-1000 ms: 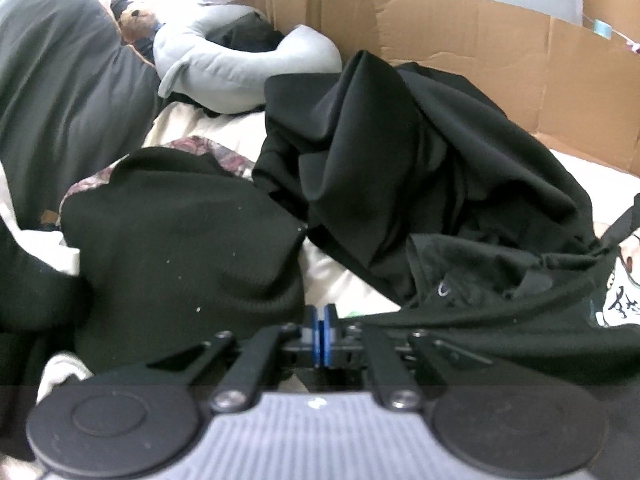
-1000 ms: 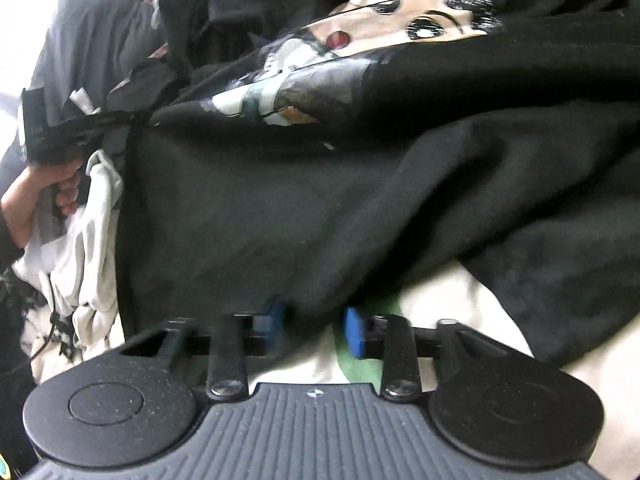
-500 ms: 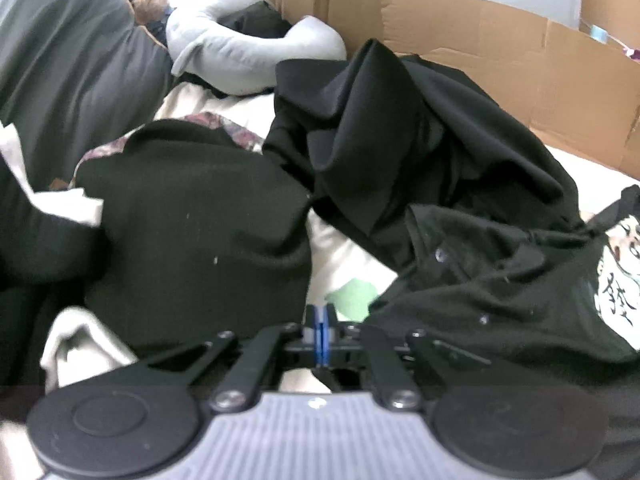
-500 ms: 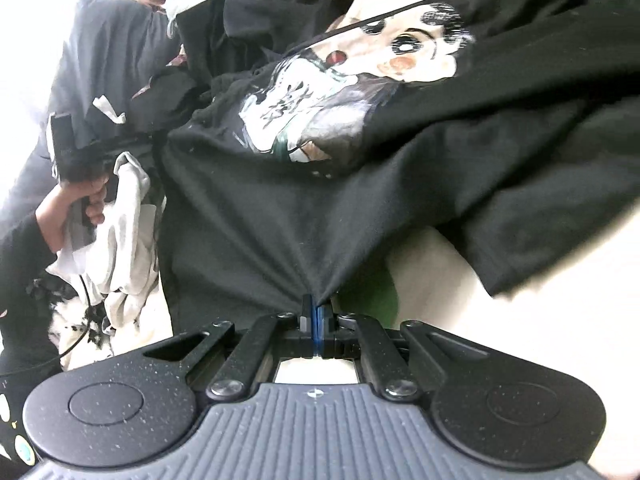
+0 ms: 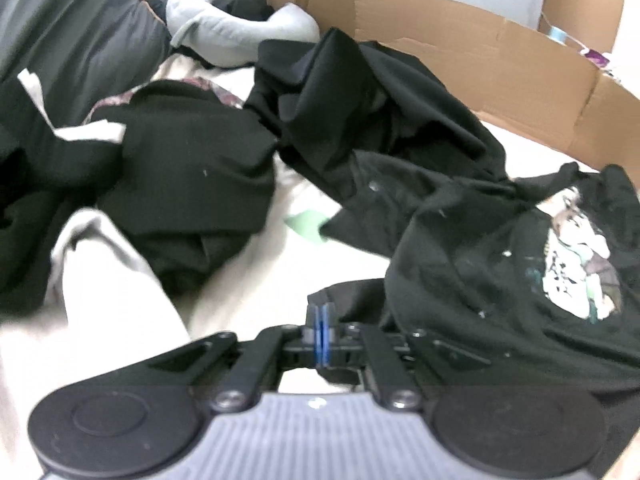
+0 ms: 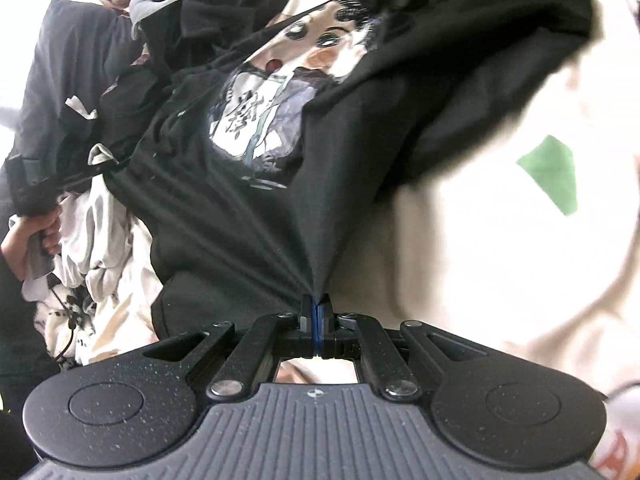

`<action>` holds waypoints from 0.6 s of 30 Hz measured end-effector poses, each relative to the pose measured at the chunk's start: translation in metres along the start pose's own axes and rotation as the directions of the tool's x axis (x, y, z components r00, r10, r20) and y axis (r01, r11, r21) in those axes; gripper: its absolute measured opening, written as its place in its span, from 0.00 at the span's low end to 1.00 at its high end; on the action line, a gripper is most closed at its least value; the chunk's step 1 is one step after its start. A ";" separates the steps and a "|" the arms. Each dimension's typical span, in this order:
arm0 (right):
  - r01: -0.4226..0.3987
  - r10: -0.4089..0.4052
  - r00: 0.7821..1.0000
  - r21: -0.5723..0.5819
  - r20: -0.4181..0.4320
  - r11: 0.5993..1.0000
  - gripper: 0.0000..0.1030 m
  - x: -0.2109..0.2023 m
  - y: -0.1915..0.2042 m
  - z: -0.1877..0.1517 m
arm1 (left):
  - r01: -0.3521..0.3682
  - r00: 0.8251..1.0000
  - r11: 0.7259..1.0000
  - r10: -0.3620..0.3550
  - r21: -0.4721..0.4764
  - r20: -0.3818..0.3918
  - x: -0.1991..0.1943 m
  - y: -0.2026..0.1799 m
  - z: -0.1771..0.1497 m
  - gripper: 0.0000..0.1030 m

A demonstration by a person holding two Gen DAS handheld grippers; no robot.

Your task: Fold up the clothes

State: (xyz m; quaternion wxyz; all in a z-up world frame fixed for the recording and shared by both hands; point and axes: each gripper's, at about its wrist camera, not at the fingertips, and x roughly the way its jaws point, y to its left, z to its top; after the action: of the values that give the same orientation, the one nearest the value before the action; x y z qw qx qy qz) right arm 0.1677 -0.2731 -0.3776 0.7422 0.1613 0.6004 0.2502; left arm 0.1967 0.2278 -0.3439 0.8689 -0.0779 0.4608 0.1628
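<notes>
You have a black T-shirt [image 6: 248,208] with a cartoon-face print [image 6: 276,92] stretched taut, its hem bunched into radiating creases and its far end rumpled on the cream bed sheet [image 6: 472,240]. Your other view shows it crumpled, print [image 5: 580,264] turned sideways, beside heaped black garments [image 5: 360,112].

the black t-shirt [image 6: 248,184] has a cartoon print with dark brush-style characters beside the figure, too smeared to read. small dark lettering on the white garment [image 6: 80,320] can't be made out either.
</notes>
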 end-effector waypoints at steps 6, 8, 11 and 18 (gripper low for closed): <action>0.077 -0.077 0.997 0.030 0.014 0.997 0.00 -0.034 -0.019 -0.010 | 0.055 0.998 0.998 -0.056 -0.039 -0.021 -0.031 -0.017 -0.024 0.01; 0.097 -0.097 0.995 0.020 0.018 0.995 0.00 -0.044 -0.023 -0.010 | 0.073 0.997 0.996 -0.075 -0.050 -0.030 -0.043 -0.022 -0.033 0.01; 0.134 -0.134 0.991 0.007 0.019 0.991 0.00 -0.058 -0.027 -0.010 | 0.099 0.994 0.993 -0.102 -0.064 -0.044 -0.060 -0.031 -0.045 0.01; 0.258 -0.260 0.965 0.048 0.023 0.965 0.00 -0.097 -0.056 -0.014 | 0.138 0.986 0.985 -0.147 -0.106 -0.075 -0.091 -0.041 -0.068 0.01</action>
State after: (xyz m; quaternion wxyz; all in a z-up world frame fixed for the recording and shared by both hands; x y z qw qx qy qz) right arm 0.1495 -0.3743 -0.3322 0.7734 0.1018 0.6110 0.1351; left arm 0.1110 0.1509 -0.3073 0.8536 -0.1610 0.4807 0.1199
